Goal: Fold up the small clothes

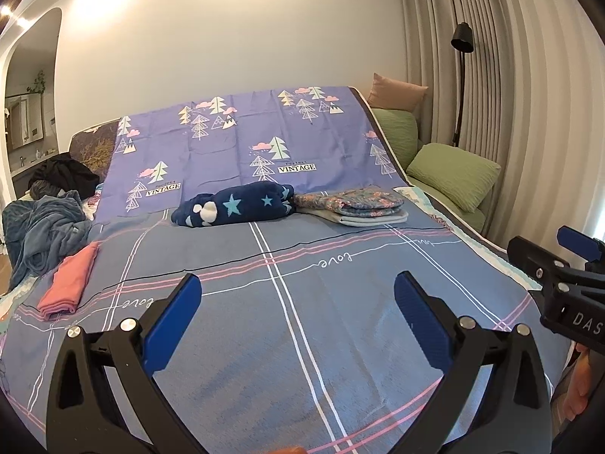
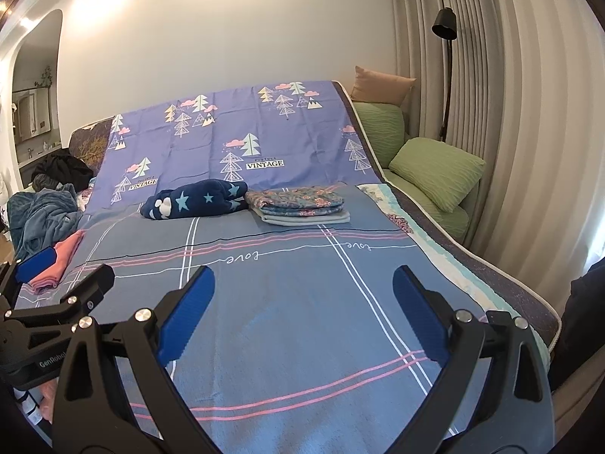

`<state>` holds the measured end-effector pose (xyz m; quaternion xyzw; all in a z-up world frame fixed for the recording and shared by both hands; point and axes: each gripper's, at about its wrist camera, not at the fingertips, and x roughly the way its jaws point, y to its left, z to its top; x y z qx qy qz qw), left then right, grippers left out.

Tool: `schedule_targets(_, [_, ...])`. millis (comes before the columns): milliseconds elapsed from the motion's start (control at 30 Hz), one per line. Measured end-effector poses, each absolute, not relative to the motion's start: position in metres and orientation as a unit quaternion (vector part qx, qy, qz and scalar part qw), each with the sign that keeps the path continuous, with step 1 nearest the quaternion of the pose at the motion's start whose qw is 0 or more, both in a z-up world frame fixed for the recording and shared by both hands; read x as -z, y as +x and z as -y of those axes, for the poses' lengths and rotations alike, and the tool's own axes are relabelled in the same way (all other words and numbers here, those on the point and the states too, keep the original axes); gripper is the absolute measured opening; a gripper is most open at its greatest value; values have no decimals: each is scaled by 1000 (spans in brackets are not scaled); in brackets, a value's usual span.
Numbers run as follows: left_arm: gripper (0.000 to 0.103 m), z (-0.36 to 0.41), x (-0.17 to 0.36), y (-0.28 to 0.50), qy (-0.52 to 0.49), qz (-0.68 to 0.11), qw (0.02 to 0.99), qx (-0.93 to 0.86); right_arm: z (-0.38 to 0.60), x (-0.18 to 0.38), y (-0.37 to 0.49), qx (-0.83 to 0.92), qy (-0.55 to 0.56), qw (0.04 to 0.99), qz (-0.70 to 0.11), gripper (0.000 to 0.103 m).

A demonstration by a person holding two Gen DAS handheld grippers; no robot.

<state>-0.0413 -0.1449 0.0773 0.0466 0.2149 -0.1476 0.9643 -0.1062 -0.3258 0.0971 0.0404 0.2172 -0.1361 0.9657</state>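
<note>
A folded pink garment (image 1: 68, 282) (image 2: 56, 261) lies at the bed's left edge. At the middle back of the bed rests a rolled navy fleece piece with pale stars (image 1: 236, 206) (image 2: 196, 198). Beside it on the right is a neat stack of folded floral and grey clothes (image 1: 353, 204) (image 2: 302, 204). My left gripper (image 1: 298, 302) hangs open above the bare blue sheet (image 1: 302, 359), holding nothing. My right gripper (image 2: 302, 299) is also open and empty over the sheet (image 2: 302, 359). Each gripper shows at the edge of the other's view.
A heap of teal and dark clothes (image 1: 41, 223) (image 2: 41, 212) sits off the bed's left side. Green cushions (image 1: 453, 174) (image 2: 435, 168), a floor lamp (image 1: 461, 75) and curtains line the right. A raised purple tree-print sheet (image 1: 245, 143) backs the bed.
</note>
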Motion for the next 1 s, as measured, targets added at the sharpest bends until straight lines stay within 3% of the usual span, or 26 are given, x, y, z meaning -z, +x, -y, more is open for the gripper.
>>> schedule_targets(1000, [102,149,-71,-40,55,-230,961,147,323,-90,-100,130,45,963,-233,97])
